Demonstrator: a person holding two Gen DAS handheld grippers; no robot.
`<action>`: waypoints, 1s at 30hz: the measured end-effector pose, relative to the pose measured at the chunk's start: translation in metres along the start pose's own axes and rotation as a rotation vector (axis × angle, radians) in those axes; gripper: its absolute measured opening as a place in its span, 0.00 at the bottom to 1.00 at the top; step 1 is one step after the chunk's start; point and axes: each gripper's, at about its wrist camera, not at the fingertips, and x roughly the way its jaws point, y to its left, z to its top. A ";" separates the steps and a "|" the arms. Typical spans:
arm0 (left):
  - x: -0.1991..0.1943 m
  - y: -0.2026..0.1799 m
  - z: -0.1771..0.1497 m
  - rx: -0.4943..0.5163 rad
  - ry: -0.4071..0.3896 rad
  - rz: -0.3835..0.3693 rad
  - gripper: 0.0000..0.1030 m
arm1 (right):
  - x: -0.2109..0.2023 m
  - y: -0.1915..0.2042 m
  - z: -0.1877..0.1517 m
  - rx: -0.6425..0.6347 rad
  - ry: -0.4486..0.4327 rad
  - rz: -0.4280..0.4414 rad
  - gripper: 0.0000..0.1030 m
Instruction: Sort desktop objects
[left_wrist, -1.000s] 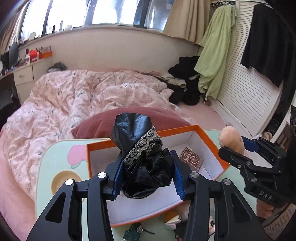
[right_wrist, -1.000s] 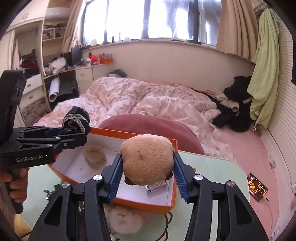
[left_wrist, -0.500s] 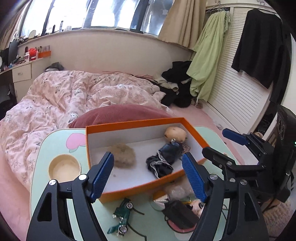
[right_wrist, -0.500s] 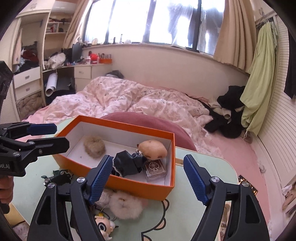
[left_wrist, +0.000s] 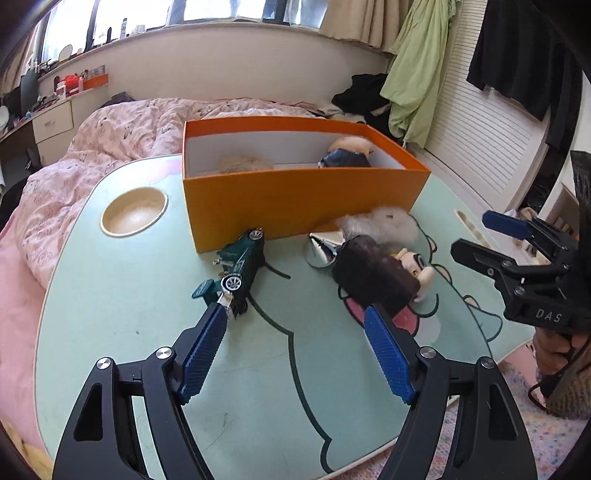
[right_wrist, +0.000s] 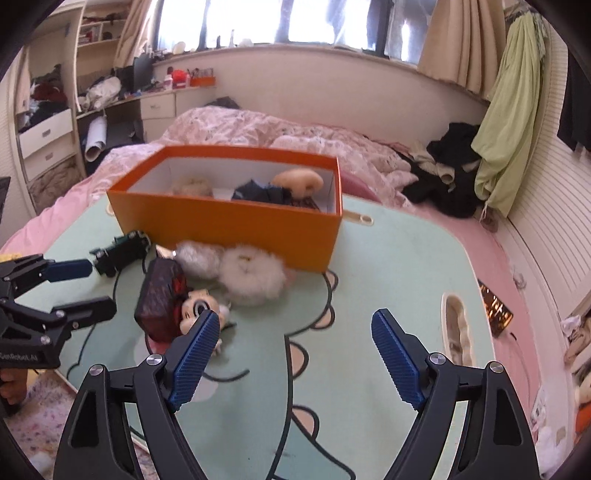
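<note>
An orange box (left_wrist: 295, 199) (right_wrist: 229, 221) stands on the mint-green table (left_wrist: 110, 314). It holds a tan plush (right_wrist: 299, 181), a black cloth (right_wrist: 258, 194) and a beige fluff ball (right_wrist: 192, 184). In front of it lie a green toy car (left_wrist: 240, 269) (right_wrist: 122, 251), a dark pouch (left_wrist: 376, 273) (right_wrist: 160, 299), a small doll (right_wrist: 195, 306) and a white pompom (right_wrist: 255, 273). My left gripper (left_wrist: 295, 314) hovers open between car and pouch, empty. The right gripper (right_wrist: 295, 319) is opening its jaws, with nothing between them, just in front of the doll and pompom.
The table has a round cup recess (left_wrist: 133, 210) at its left and a slot (right_wrist: 456, 325) at its right. A pink quilted bed surrounds it, with a phone (right_wrist: 495, 312) lying on the right. A hand holds each gripper handle at the table's near edge.
Both grippers let go of the black cloth and the tan plush into the box, opened wide, then drew back and down to the near side of the table.
</note>
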 end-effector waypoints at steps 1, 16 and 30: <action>0.004 -0.001 -0.001 0.004 0.016 0.007 0.75 | 0.004 -0.001 -0.007 0.004 0.025 -0.004 0.82; 0.019 -0.016 -0.014 0.092 0.022 0.123 1.00 | 0.023 -0.011 -0.039 0.085 0.108 0.055 1.00; 0.019 -0.017 -0.015 0.095 0.016 0.120 1.00 | 0.020 -0.013 -0.039 0.095 0.087 0.078 1.00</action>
